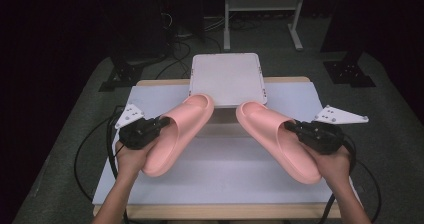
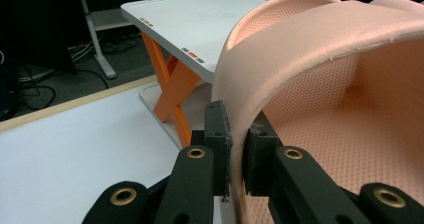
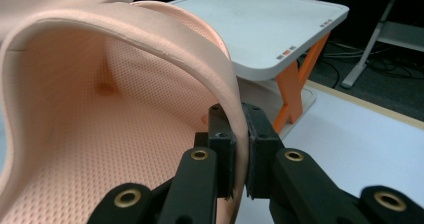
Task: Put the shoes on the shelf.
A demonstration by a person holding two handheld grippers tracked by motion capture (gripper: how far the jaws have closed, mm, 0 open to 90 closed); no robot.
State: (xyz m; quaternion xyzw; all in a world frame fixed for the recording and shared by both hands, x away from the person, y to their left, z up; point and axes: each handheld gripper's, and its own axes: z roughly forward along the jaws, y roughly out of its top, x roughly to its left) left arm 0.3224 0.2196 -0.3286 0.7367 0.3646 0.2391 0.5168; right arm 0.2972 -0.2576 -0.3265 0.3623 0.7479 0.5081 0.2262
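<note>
Two pink foam slippers are held over the white table top (image 1: 220, 179). The left slipper (image 1: 177, 131) points up and right, its toe over the near edge of the white shelf (image 1: 227, 76). My left gripper (image 1: 162, 124) is shut on that slipper's strap edge (image 2: 280, 59), one pad outside and one inside. The right slipper (image 1: 277, 139) points up and left, toe close to the shelf. My right gripper (image 1: 295, 128) is shut on its strap edge (image 3: 165, 49) in the same way. In both gripper views the jaws (image 2: 239, 151) (image 3: 240, 151) pinch the thin strap wall.
The white shelf stands on orange crossed legs (image 2: 172, 89) over a lower white plate at the table's far middle. Black cables (image 1: 87, 149) trail off the table's left side. A metal frame stand (image 1: 260, 14) and dark equipment stand on the grey floor beyond.
</note>
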